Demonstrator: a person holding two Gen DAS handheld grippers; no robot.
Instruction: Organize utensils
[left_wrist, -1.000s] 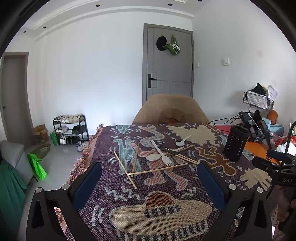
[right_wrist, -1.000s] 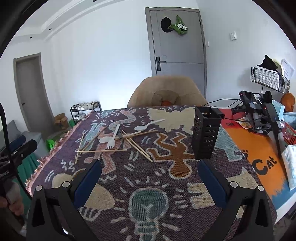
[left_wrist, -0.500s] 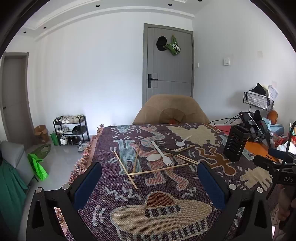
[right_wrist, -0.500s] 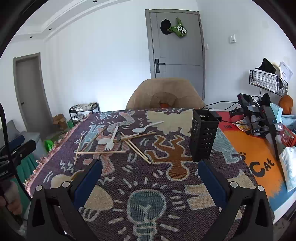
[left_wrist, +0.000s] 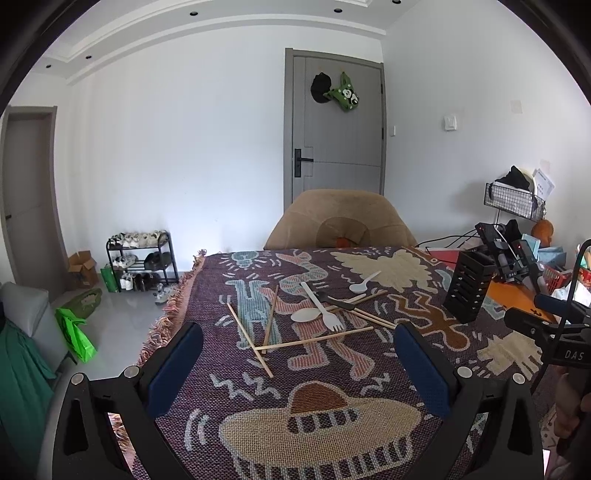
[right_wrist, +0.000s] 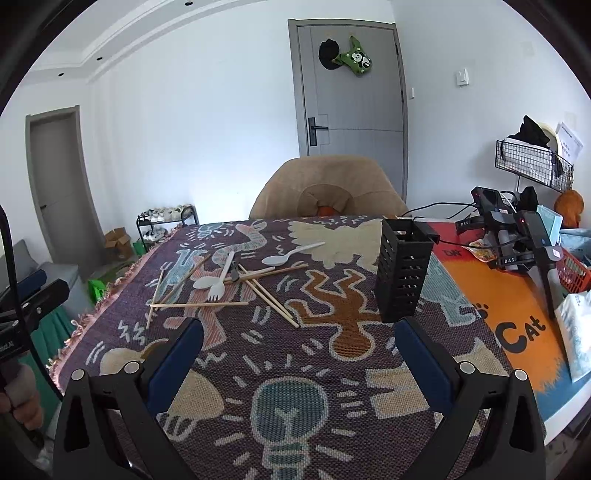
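Observation:
Utensils lie scattered mid-table on a patterned woven cloth (left_wrist: 317, 417): a white fork (left_wrist: 325, 308), a beige spoon (left_wrist: 304, 315), a white spoon (left_wrist: 364, 282), a black utensil (left_wrist: 334, 301) and several wooden chopsticks (left_wrist: 314, 338). A black slotted holder (left_wrist: 467, 290) stands upright to their right; it also shows in the right wrist view (right_wrist: 402, 273), beside the fork (right_wrist: 219, 282) and chopsticks (right_wrist: 269, 297). My left gripper (left_wrist: 295, 363) is open and empty, held above the near cloth. My right gripper (right_wrist: 297, 363) is open and empty, the holder just beyond its right finger.
A tan chair (left_wrist: 338, 221) stands at the table's far edge. An orange mat (right_wrist: 517, 314) on the right carries spare grippers (right_wrist: 513, 236), cables and a red basket (right_wrist: 574, 269). A wire rack (right_wrist: 532, 162) hangs on the right wall. The fringed left table edge (left_wrist: 166, 317) drops to the floor.
Both grippers have drifted slightly forward toward the utensils; the table view has shifted a little. Nothing was picked up, and both stay open.

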